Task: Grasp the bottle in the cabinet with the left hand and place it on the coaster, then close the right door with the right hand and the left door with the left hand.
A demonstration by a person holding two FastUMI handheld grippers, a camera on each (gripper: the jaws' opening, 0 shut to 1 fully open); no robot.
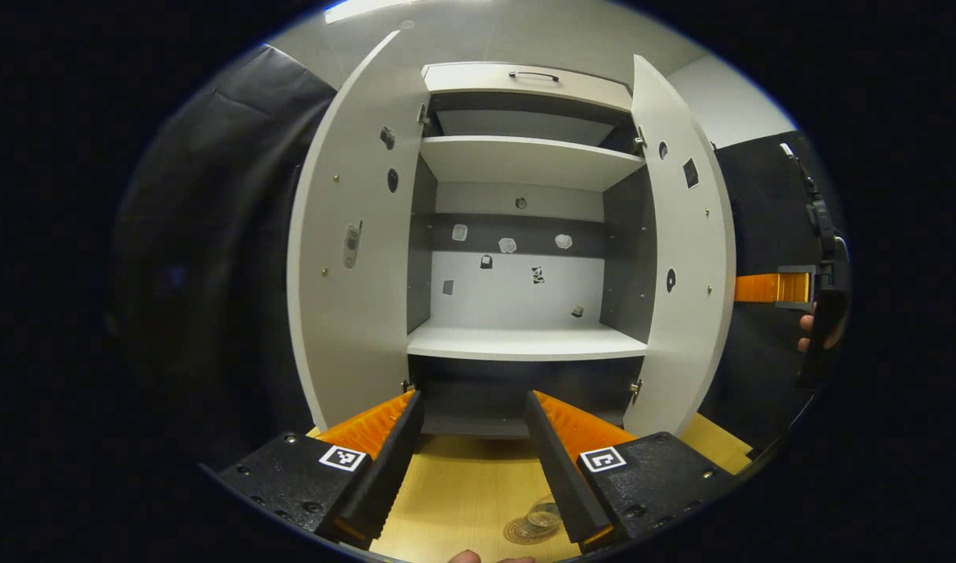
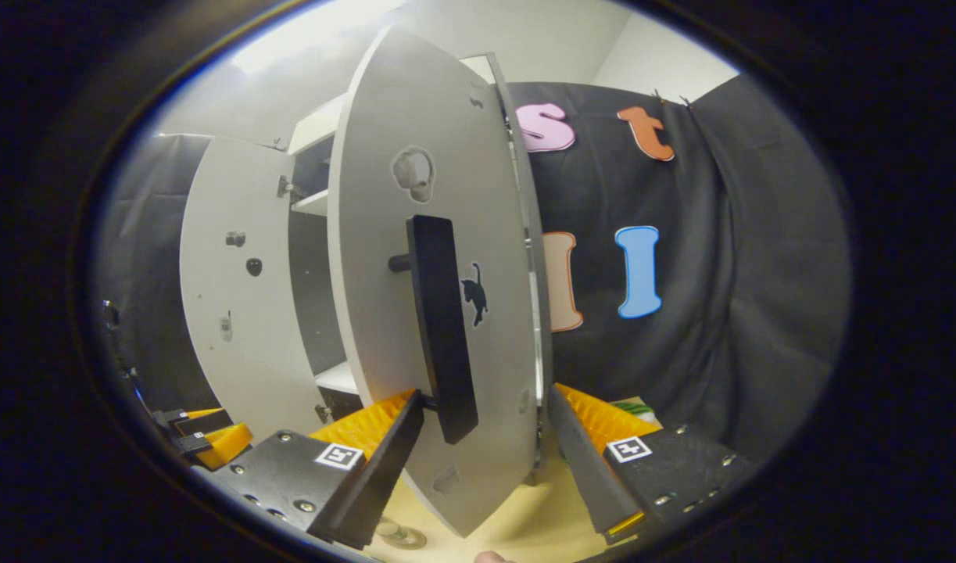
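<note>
In the left gripper view the left hand-held gripper is released, its two fingers spread wide with nothing between them, held above the wooden bench in front of the cabinet. Just below it, near its right finger, the clear bottle stands on the round coaster on the bench, in front of the cabinet and outside it. Both cabinet doors stand open: the left door swings out on one side of the cabinet and the right door on the other, with bare white shelves between them. Beyond the right door, the other gripper and the hand holding it show at the edge against the black booth wall. In the right gripper view the right hand-held gripper is also spread open, its fingers standing to either side of the right door's lower edge; I cannot tell whether either finger touches the panel. The door's dark bar handle rises just above the gripper's left finger. Past the door, the cabinet's left door is open too, and the left gripper sits low beside it.
</note>
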